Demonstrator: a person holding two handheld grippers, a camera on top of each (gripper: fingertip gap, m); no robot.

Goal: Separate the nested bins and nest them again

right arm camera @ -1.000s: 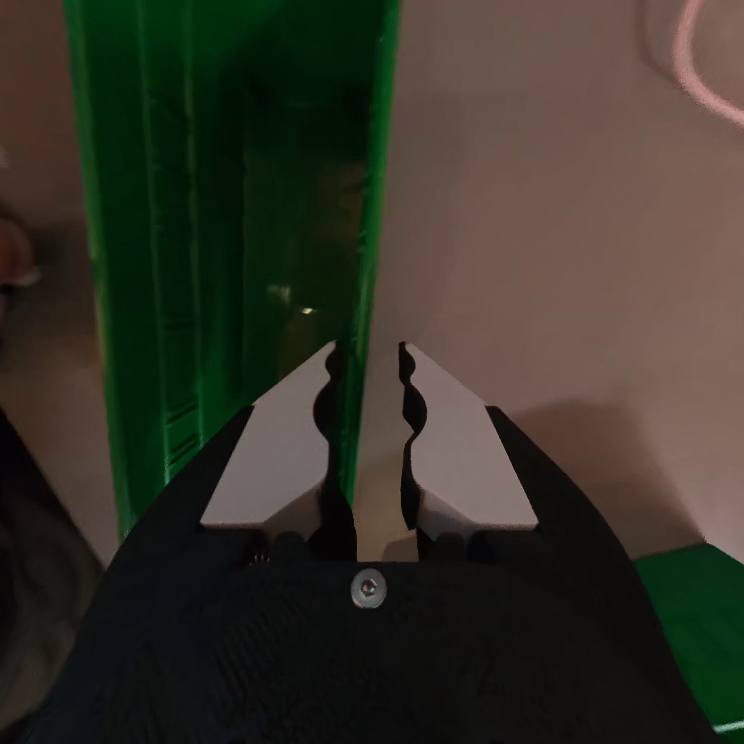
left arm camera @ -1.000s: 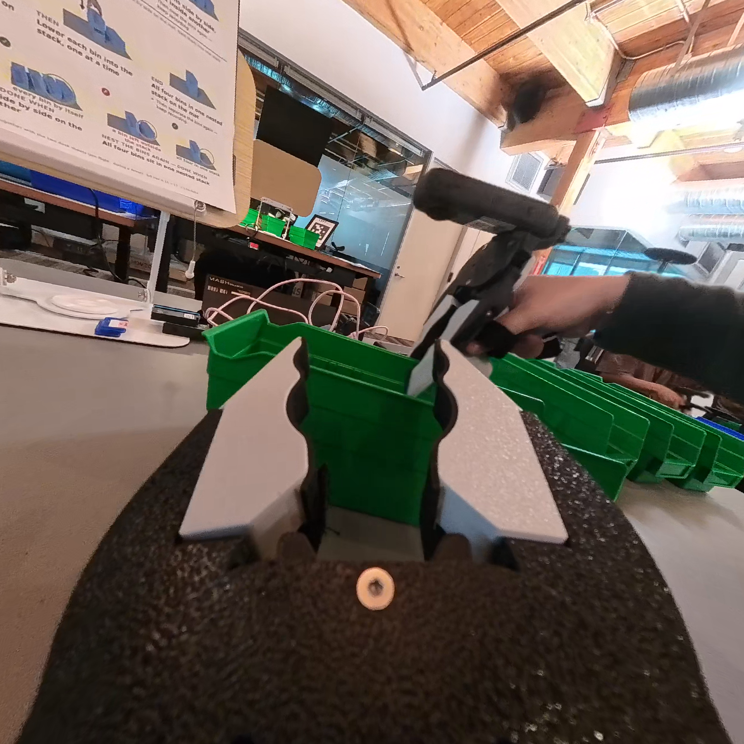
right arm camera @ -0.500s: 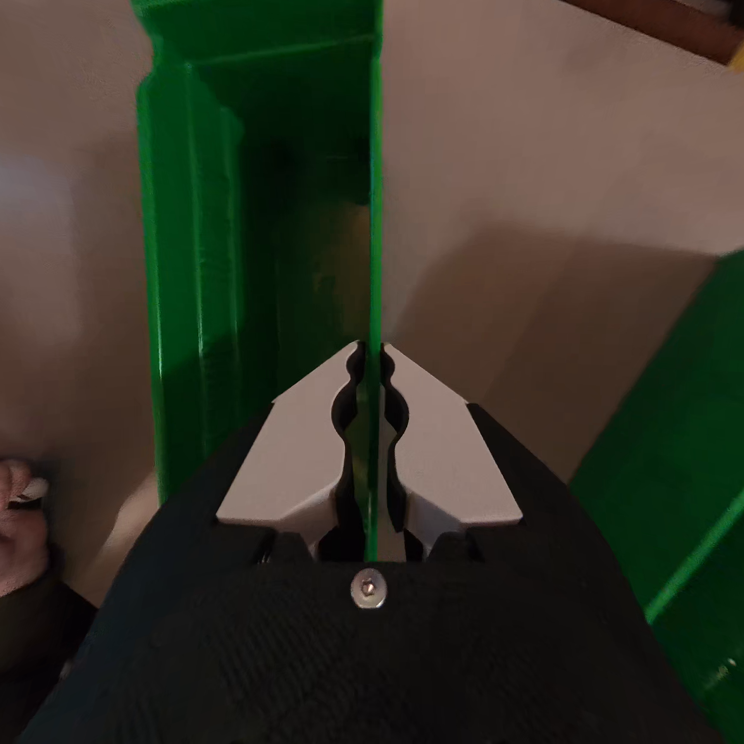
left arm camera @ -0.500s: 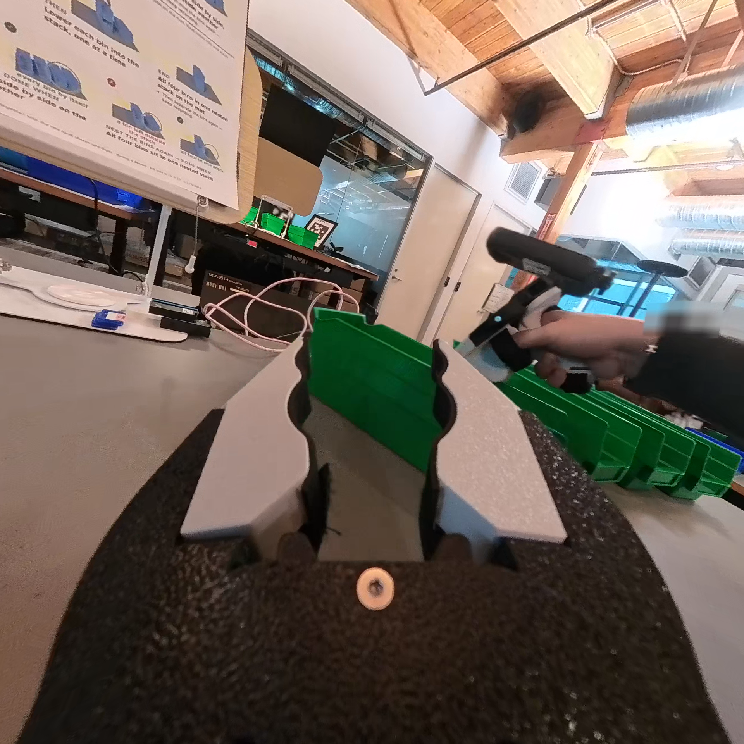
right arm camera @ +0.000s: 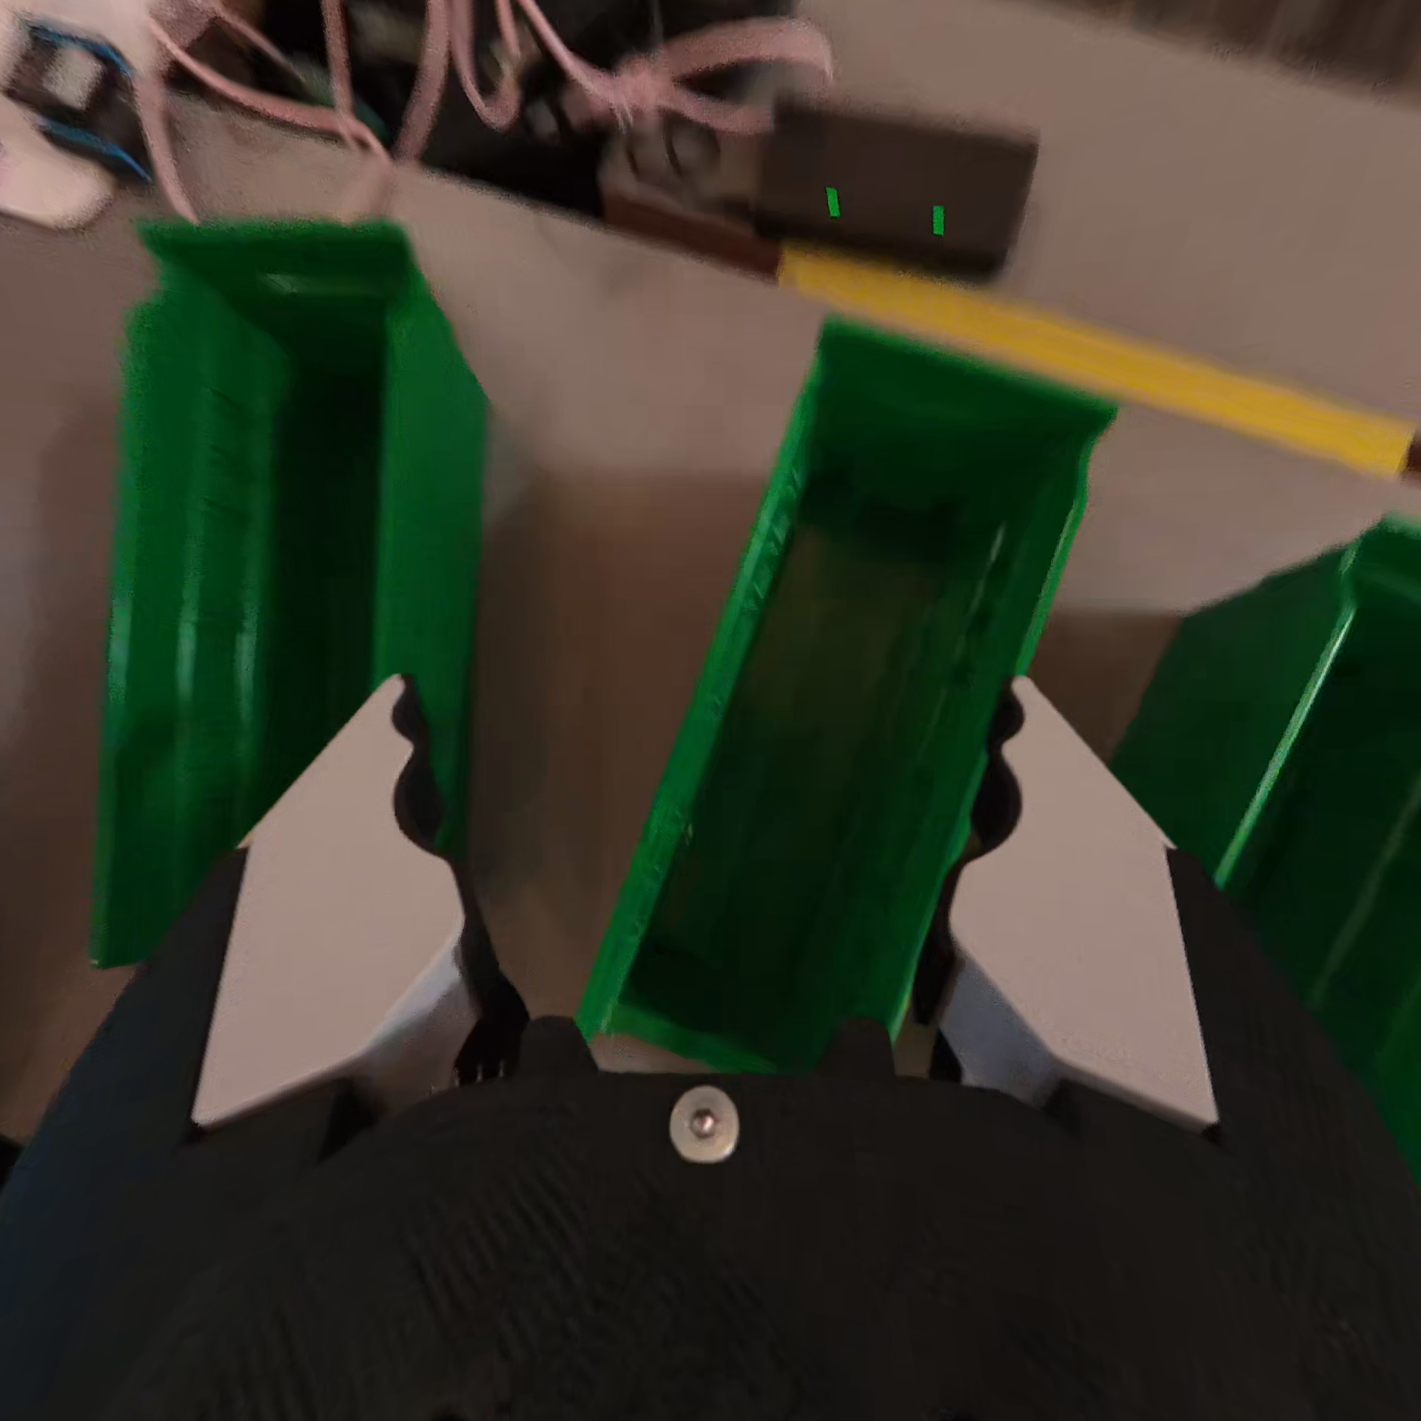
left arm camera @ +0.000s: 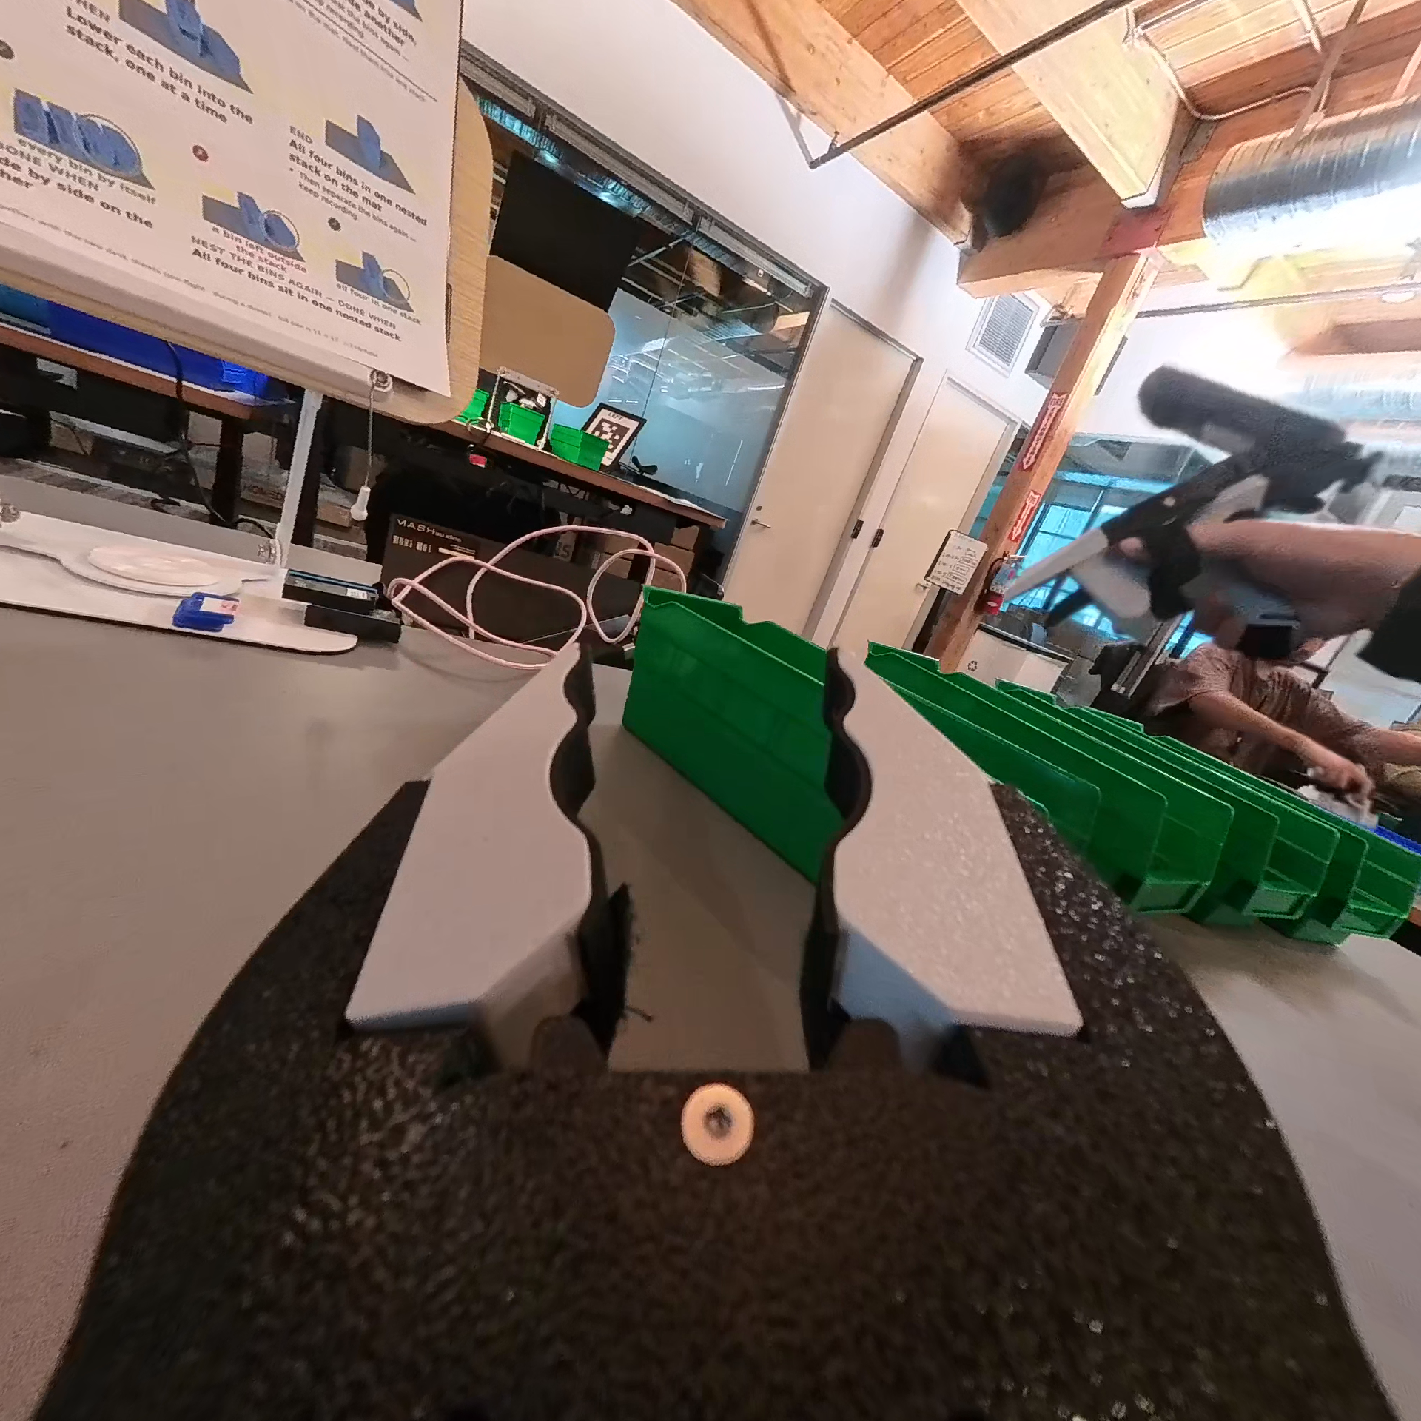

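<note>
Several green bins stand side by side on the grey table (left arm camera: 192, 807). In the left wrist view the nearest bin (left arm camera: 730, 738) stands alone just beyond my left gripper (left arm camera: 706, 655), which is open, empty and low over the table. The other bins (left arm camera: 1153, 815) line up to its right. My right gripper (left arm camera: 1076, 573) shows at the upper right, held in a hand above the row. In the right wrist view my right gripper (right arm camera: 707, 684) is wide open and empty, looking down on a left bin (right arm camera: 292, 554), a middle bin (right arm camera: 846, 692) and a right bin (right arm camera: 1346, 730).
An instruction poster (left arm camera: 231, 154) on a stand rises at the back left, over a white pad (left arm camera: 154, 577) with a small blue item (left arm camera: 204, 611). A pink cable (left arm camera: 538, 592) and black devices (left arm camera: 338, 600) lie behind the bins. Yellow tape (right arm camera: 1076, 361) marks the table's far edge.
My right gripper was shut on a bin's wall half a second ago; it has let go, opened wide and risen. The left bin now stands apart, farther from my open left gripper.
</note>
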